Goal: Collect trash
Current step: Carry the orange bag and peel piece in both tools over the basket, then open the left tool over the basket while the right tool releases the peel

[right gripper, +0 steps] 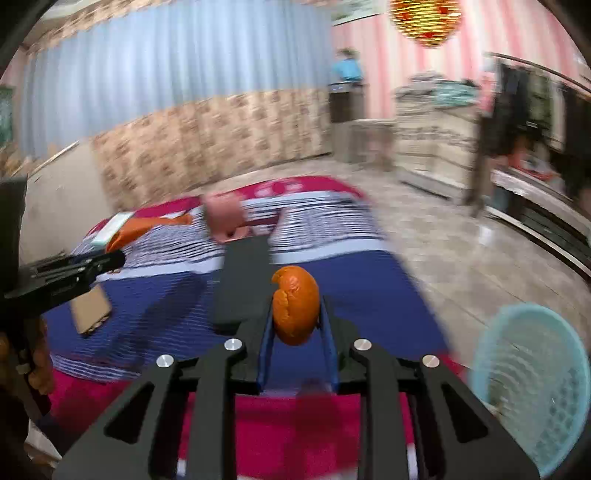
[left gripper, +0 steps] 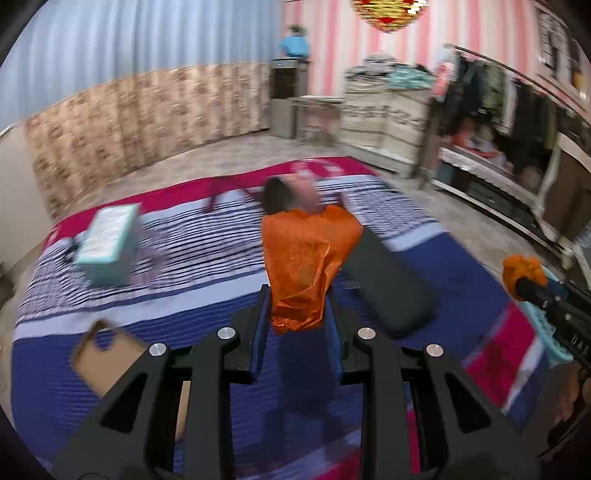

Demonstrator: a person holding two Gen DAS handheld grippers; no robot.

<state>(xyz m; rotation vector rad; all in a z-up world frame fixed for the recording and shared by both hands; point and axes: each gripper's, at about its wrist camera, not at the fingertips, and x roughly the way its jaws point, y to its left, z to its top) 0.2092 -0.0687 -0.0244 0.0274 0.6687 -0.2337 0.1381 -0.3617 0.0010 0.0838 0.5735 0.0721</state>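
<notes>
Both views are motion-smeared; the pink object (right gripper: 223, 216) mid-frame on the bed stays unreadable — so does the seated figure (left gripper: 293, 43) at top centre; the basket (right gripper: 532, 384) is cut by the lower-right edge.

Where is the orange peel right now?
In the right wrist view, the orange peel sits pinched between the right gripper's jaws, above the blue blanket, with the light blue basket to its right.

We see a bed (left gripper: 461, 273) under a striped blue, white and magenta cover. On it, a teal tissue box (left gripper: 107, 245) lies toward its left edge, a flat cardboard piece (left gripper: 107, 360) nearer us, a black cushion (left gripper: 388, 284) midway. Beyond the bed hangs a red-gold lantern (right gripper: 426, 20), with a clothes rack (left gripper: 491, 92) to its right.
</notes>
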